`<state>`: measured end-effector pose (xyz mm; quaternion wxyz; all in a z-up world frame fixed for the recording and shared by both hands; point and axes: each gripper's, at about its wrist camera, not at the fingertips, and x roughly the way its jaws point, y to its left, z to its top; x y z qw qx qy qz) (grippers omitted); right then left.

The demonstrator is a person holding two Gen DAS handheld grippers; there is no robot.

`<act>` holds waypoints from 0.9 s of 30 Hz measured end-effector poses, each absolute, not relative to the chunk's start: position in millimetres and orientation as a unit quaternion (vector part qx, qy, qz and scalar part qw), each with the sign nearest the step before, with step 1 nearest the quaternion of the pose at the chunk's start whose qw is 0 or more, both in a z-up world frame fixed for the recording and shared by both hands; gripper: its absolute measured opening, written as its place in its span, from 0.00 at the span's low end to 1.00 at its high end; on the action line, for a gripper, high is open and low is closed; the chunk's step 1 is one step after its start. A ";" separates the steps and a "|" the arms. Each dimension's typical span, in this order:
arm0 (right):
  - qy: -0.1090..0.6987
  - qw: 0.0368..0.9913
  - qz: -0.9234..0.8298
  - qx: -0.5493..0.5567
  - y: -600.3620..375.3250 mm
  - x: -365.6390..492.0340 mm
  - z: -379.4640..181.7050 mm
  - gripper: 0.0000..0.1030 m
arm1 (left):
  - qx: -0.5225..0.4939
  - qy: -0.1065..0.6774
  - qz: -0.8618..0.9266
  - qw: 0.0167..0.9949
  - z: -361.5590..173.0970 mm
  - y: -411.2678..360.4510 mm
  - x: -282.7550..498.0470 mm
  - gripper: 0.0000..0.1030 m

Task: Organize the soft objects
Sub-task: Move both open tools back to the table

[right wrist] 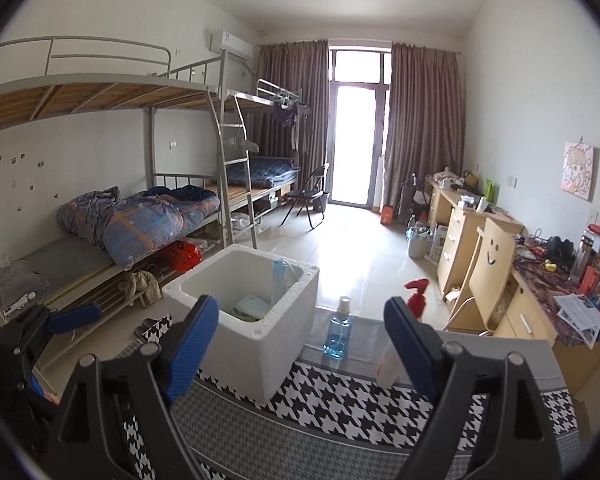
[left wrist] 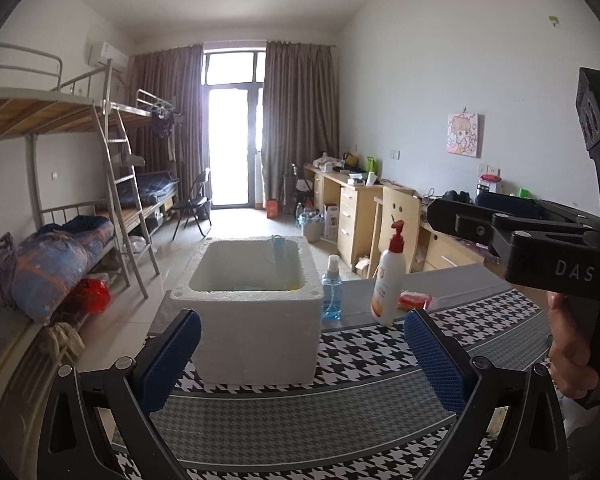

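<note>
Left gripper (left wrist: 300, 344): empty, its blue-padded jaws stand wide apart; it hangs low over the houndstooth tablecloth (left wrist: 340, 404) and points at the near wall of the foam box.
Foam box (left wrist: 256, 320): a white, open-topped box that sits on the cloth straight ahead of the left jaws, near them and not touching; in the right wrist view it lies ahead and a little to the left.
Inside the box: a pale blue face mask (right wrist: 281, 280) hangs over the far rim, and a pale flat packet (right wrist: 249, 307) lies on the bottom; what the packet is cannot be told.
Blue spray bottle (left wrist: 332, 292): stands upright just beside the box's right wall.
Lotion bottle (left wrist: 390, 276): white with a red pump, upright, right of the spray bottle.
Red soft packet (left wrist: 415, 301): probably the next soft thing to move; it lies flat on the cloth just behind and right of the lotion bottle, with its long side running left to right.
Right gripper (right wrist: 300, 344): empty, jaws spread wide; the lotion bottle stands close behind its right finger.
Nearer hand: judged to be the right, since the packet lies on that side; the lotion bottle blocks a straight path.
</note>
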<state>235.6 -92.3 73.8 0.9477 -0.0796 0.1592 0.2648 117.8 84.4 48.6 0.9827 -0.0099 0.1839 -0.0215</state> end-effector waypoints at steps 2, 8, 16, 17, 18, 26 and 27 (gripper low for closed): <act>0.156 0.949 0.265 -0.074 -99.6 230.1 74.5 0.85 | -0.009 0.178 -0.023 0.984 50.6 80.3 113.0 0.99; 0.133 0.955 0.258 -0.068 -117.7 204.8 75.2 0.85 | -0.011 0.160 -0.022 0.987 56.5 68.0 97.9 0.99; 0.108 0.961 0.252 -0.041 -146.3 174.7 72.9 0.85 | 0.008 0.127 -0.016 0.992 63.2 44.7 79.0 0.99; 0.106 0.961 0.251 -0.040 -148.9 172.1 72.4 0.85 | 0.009 0.124 -0.018 0.992 63.8 43.6 77.7 0.99; 0.102 0.962 0.249 -0.038 -152.0 168.7 71.4 0.85 | 0.011 0.121 -0.020 0.992 64.7 41.3 76.1 0.99; 0.083 0.971 0.221 -0.035 -169.6 153.9 63.3 0.85 | 0.013 0.106 -0.038 0.994 61.9 24.8 65.7 0.99; 0.082 0.972 0.219 -0.034 -172.2 152.5 62.9 0.85 | 0.015 0.104 -0.038 0.994 60.8 22.2 65.1 0.99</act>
